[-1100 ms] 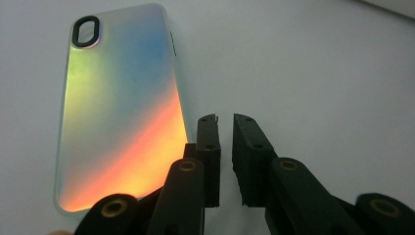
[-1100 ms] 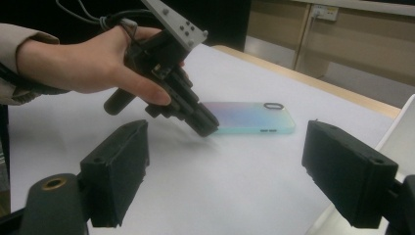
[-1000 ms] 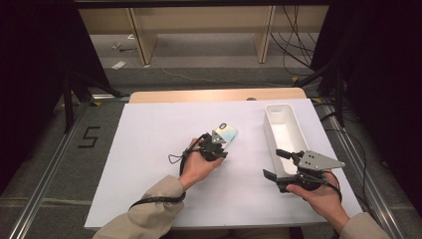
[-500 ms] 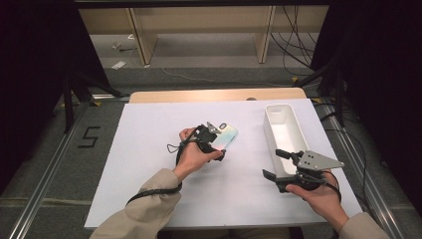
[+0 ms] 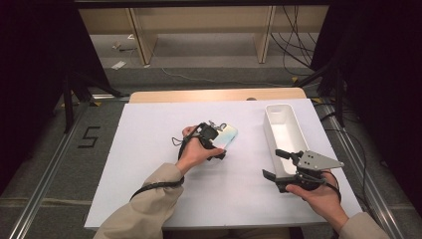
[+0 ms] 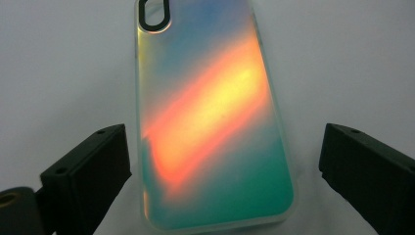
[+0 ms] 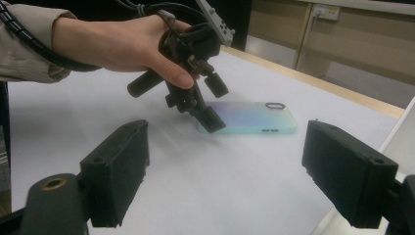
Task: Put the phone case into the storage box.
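While flat on the table point(image 5: 149, 149), iridescent phone case point(image 6: 210, 122) between the spread, just-opened left tool point(image 6: 220, 161)

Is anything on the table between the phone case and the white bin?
Nothing visible. The phone case lies flat on the white table, the left tongs open over it, jaws just opened and clear of its edges. Bare table runs from it to the white bin; the right tongs sit at the bin's near end.
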